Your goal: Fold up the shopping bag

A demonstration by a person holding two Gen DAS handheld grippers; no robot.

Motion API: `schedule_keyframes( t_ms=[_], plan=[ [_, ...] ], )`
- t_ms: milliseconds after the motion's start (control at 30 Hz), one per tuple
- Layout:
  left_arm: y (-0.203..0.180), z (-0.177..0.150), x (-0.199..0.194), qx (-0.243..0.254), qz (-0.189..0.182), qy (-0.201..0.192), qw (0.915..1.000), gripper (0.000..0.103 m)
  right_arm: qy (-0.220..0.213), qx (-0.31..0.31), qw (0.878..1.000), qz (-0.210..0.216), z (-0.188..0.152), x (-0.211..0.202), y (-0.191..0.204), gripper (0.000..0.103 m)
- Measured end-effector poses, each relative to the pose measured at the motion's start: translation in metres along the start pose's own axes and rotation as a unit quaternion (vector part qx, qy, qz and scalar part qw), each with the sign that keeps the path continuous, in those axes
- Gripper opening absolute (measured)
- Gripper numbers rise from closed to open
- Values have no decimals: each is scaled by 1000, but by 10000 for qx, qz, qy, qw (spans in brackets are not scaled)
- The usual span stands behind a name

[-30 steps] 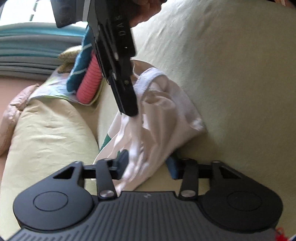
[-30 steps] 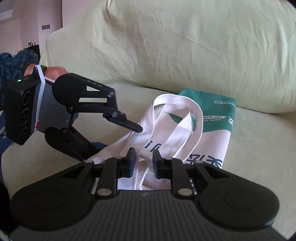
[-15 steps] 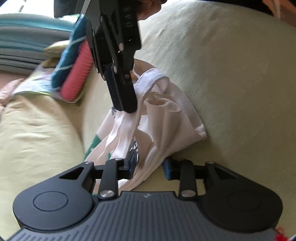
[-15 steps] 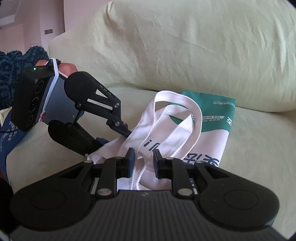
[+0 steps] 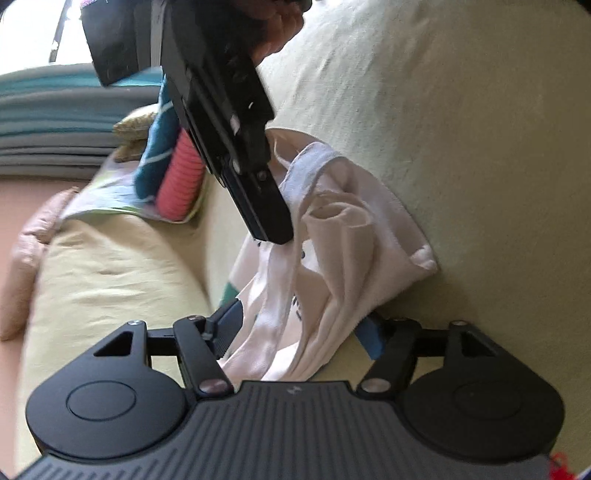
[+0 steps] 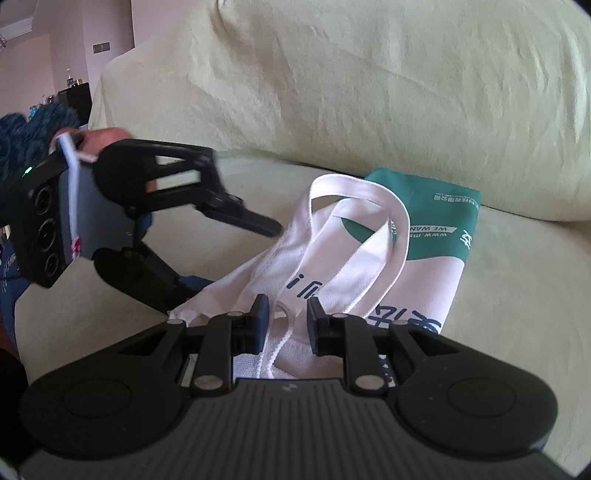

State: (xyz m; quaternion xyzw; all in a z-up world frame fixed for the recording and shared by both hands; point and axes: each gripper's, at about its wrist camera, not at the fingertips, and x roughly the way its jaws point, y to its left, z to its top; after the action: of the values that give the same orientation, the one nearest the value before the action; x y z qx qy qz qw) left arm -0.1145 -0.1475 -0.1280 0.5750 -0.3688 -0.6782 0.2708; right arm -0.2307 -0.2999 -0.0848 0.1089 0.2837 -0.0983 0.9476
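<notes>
A white shopping bag [image 6: 417, 288] with a green panel and white handles [image 6: 399, 221] lies crumpled on the pale green sofa seat [image 6: 517, 295]. In the right wrist view my right gripper [image 6: 286, 317] is narrow, with bunched cloth and a handle edge between its pads. From the left wrist view its tip [image 5: 275, 236] pinches the bag [image 5: 347, 258], and the cloth rises to it. My left gripper [image 5: 299, 332] has its jaws opening. The bag's near edge lies loose between them, and the right pad [image 5: 371, 338] stands clear of the cloth. It also shows at the left [image 6: 236, 258].
The sofa's back cushion [image 6: 369, 92] rises right behind the bag. On the sofa arm sit a pink ribbed roll [image 5: 181, 181] and a teal cloth [image 5: 155, 147]. Folded grey and teal blankets [image 5: 55, 122] lie beyond. A hand [image 5: 273, 29] holds the right gripper.
The left gripper's jaws have spread wider around the bag's edge, and the gripper has shifted slightly. The right gripper has stayed in place on the cloth.
</notes>
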Motion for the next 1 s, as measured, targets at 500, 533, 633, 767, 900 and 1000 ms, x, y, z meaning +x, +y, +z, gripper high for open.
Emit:
schedule_keyframes(
  t_ms=[500, 533, 633, 767, 900, 1000],
  plan=[
    [50, -16, 25, -1875, -1052, -424, 9757, 28, 428, -1737, 9824, -547, -41, -62, -49, 35],
    [52, -15, 27, -1902, -1049, -421, 9752, 28, 542, -2035, 9762, -518, -49, -61, -48, 35],
    [37, -26, 1, -2008, -1057, -404, 9731, 28, 213, -3003, 9528, -399, -64, -52, -33, 35],
    [42, -30, -3, -2357, -1217, -315, 9637, 28, -60, -3308, 9437, 26, -58, -26, -25, 27],
    [54, -28, -22, -3383, -1718, -526, 9237, 27, 307, -1915, 9782, 746, -33, -28, -48, 25],
    [61, -25, -32, -4256, -2134, -772, 8760, 27, 611, -1193, 9836, 1210, -29, -46, -56, 25]
  ],
)
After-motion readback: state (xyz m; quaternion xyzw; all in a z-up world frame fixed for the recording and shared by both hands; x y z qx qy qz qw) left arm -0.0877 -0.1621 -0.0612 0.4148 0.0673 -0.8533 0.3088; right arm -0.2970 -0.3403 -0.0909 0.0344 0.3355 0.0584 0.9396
